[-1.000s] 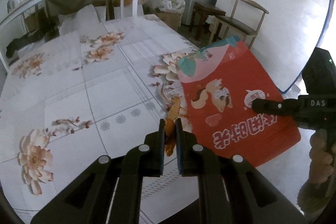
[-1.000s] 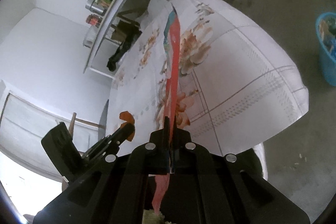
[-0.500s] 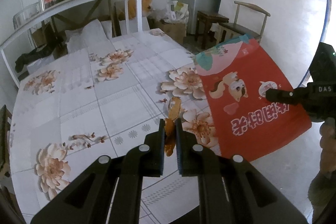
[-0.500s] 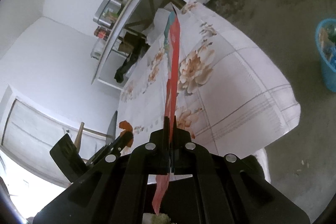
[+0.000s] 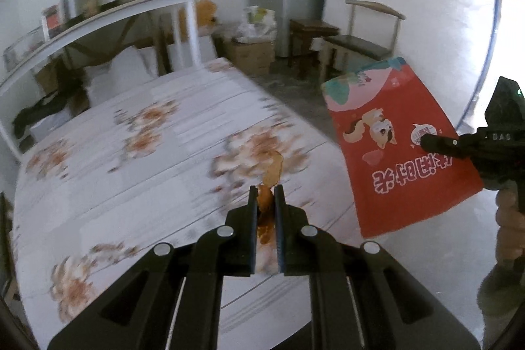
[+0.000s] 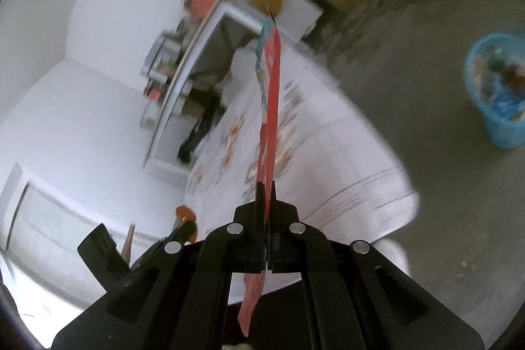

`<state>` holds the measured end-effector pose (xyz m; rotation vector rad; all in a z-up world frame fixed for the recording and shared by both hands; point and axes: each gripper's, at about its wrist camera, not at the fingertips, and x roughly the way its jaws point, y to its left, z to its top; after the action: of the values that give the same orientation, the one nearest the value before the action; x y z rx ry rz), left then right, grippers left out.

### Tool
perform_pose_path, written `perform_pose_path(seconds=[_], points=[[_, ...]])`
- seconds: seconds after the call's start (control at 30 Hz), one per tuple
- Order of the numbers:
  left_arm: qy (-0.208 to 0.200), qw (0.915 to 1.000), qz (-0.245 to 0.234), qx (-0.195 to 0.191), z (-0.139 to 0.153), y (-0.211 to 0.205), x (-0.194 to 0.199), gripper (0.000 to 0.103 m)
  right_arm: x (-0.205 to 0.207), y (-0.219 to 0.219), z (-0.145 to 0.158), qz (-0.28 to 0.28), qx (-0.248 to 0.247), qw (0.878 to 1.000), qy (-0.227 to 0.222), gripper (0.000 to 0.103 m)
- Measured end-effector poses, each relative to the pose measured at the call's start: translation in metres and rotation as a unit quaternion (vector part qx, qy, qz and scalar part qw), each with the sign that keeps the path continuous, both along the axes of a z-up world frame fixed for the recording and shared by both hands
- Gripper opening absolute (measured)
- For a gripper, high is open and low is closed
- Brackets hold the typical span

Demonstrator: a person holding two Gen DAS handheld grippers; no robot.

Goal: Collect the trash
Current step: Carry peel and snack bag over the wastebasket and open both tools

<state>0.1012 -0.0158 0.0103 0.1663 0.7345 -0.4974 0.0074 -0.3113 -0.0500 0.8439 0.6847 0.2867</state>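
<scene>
Left gripper [image 5: 265,195]: jaws pinched on an orange peel scrap [image 5: 270,176], most of it standing up past the fingertips, only its lower part between the pads. Right gripper [image 6: 265,195]: jaws clamped on the red snack bag [image 5: 393,146], flat and empty-looking, held edge-on in the right wrist view, clear of the floral-cloth bench [image 5: 147,153].

Both pieces are lifted off the bench. Blue bin [image 6: 498,94] stands on the floor, well apart to the right, already holding trash.

Judgement: the step is carrying to the bin. Keep both grips firm; the peel looks likely to slip. Bring each over the bin's mouth before releasing, bag first since it may flutter. Views are blurred; fine detail uncertain.
</scene>
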Motion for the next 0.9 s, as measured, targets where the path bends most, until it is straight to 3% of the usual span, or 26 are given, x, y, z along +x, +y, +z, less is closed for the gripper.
perform_pose_path(seconds=[0.17,0.37,0.47,0.63,0.83,0.9], points=[[0.019,0.9980,-0.055,-0.025,0.014,-0.053,0.021,0.009,-0.046,-0.074,0.009,-0.122,-0.013,0.992,-0.014,0.000],[0.100,0.9840,-0.143,-0.038,0.008,-0.152,0.057,0.009,-0.092,-0.146,-0.018,-0.233,-0.004,0.972,0.015,0.000],[0.166,0.9698,-0.173,-0.043,-0.012,-0.210,0.079,0.009,-0.097,-0.173,-0.048,-0.257,0.026,0.965,0.041,0.000],[0.242,0.9490,-0.199,-0.035,-0.051,-0.289,0.109,0.010,-0.080,-0.206,-0.094,-0.270,0.075,0.957,0.078,0.000],[0.283,0.9350,-0.214,-0.001,-0.096,-0.375,0.139,0.010,-0.042,-0.244,-0.127,-0.275,0.111,0.951,0.093,0.000],[0.285,0.9349,-0.212,0.010,-0.108,-0.397,0.144,0.010,-0.023,-0.252,-0.129,-0.280,0.106,0.950,0.089,0.000]])
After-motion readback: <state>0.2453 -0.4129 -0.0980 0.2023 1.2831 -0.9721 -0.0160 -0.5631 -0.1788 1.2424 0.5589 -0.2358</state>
